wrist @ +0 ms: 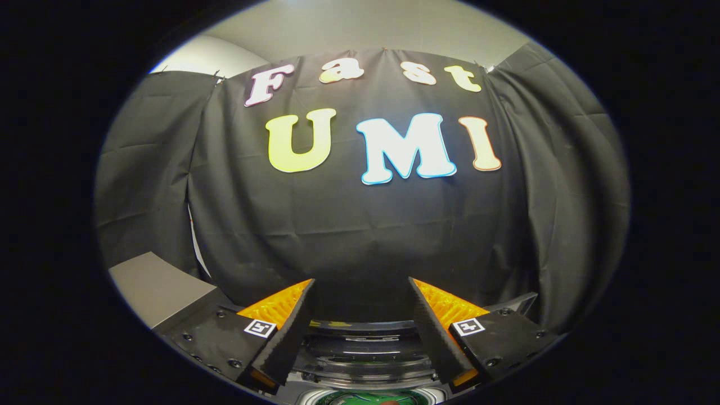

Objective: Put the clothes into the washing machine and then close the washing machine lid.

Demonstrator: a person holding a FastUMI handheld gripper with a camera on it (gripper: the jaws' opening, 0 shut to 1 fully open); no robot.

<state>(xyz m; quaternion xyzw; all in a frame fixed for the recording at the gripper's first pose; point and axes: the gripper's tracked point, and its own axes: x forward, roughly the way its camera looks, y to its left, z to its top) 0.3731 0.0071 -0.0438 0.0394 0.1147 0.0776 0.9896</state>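
Note:
My gripper [361, 284] is held high and level, facing the black cloth wall, with its two fingers [287, 332] spread wide apart and nothing between them. Low between the fingers I see part of the washing machine [365, 360], its raised dark lid and the round rim of the opening. Inside the opening a bit of green cloth [365, 399] shows, with a small reddish patch beside it. Most of the machine is hidden below the fingers.
A grey flat surface [154, 287] lies to the left of the left finger. The black cloth wall [360, 236] hangs close behind the machine and wraps round both sides.

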